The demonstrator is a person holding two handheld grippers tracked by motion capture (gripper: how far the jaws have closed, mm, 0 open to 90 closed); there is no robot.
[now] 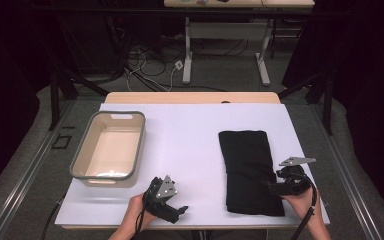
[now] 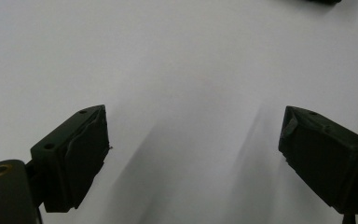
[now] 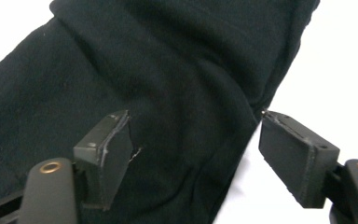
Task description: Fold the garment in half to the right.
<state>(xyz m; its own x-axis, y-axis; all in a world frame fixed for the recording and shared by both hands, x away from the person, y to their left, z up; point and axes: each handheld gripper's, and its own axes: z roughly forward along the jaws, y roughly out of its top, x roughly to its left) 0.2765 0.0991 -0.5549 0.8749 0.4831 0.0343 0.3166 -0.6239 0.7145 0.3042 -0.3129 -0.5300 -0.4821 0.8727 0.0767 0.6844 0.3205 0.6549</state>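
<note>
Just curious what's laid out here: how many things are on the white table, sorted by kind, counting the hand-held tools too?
Folded black cloth: 1
Beige tub with a grey rim: 1
Hand-held tools: 2, the left tool and the right tool
Total: 4

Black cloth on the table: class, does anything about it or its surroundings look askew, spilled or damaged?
Nothing stands out. The cloth lies folded flat, the bin sits upright and empty, and both grippers are open.
</note>
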